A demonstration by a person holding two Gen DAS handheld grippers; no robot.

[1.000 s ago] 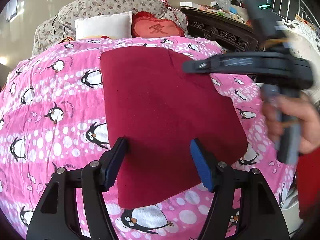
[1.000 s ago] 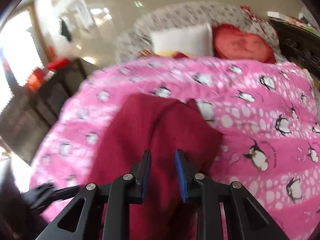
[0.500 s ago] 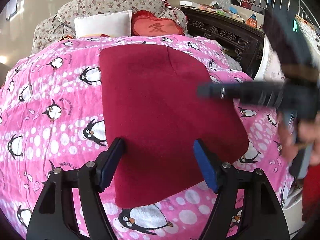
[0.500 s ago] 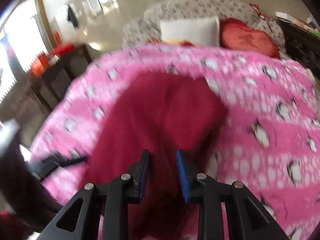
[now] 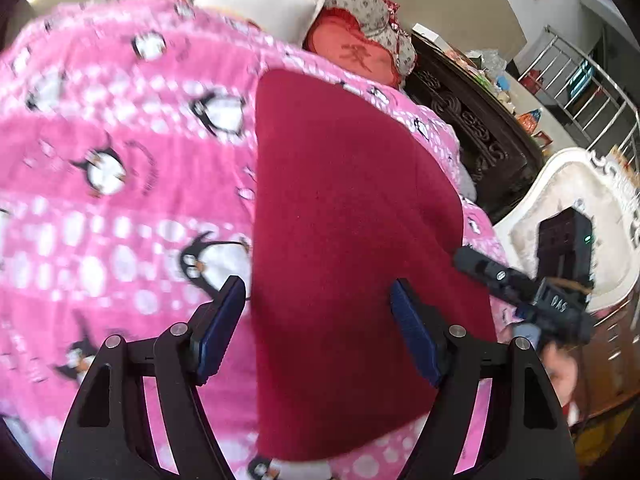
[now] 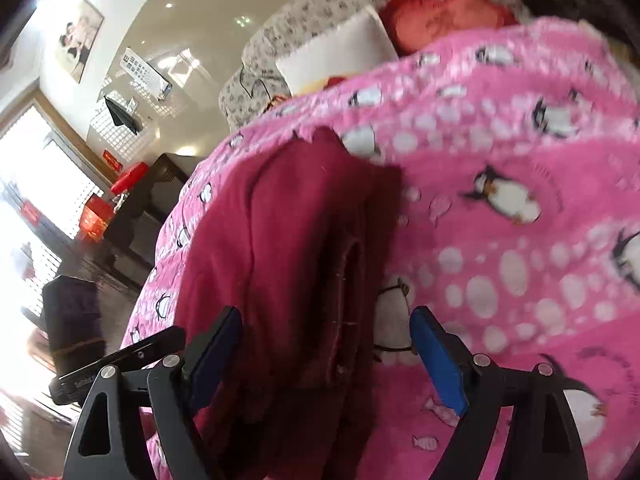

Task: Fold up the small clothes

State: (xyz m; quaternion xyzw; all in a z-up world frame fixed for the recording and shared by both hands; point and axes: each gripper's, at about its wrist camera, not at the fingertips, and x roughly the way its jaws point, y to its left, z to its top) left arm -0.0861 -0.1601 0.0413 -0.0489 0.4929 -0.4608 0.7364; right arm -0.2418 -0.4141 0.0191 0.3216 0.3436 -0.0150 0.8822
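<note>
Both my grippers, left (image 5: 318, 326) & right (image 6: 326, 354), hung spread w/ nothing grasped over fuzzy maroon garment (image 5: 352, 240), folded flat on fleecy penguin blanket (image 5: 120, 168).

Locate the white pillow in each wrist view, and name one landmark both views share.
Left wrist: white pillow at top centre-left, beyond the pink penguin blanket.
Right wrist: white pillow at top centre.
Shared landmark: the red heart cushion beside it.
</note>
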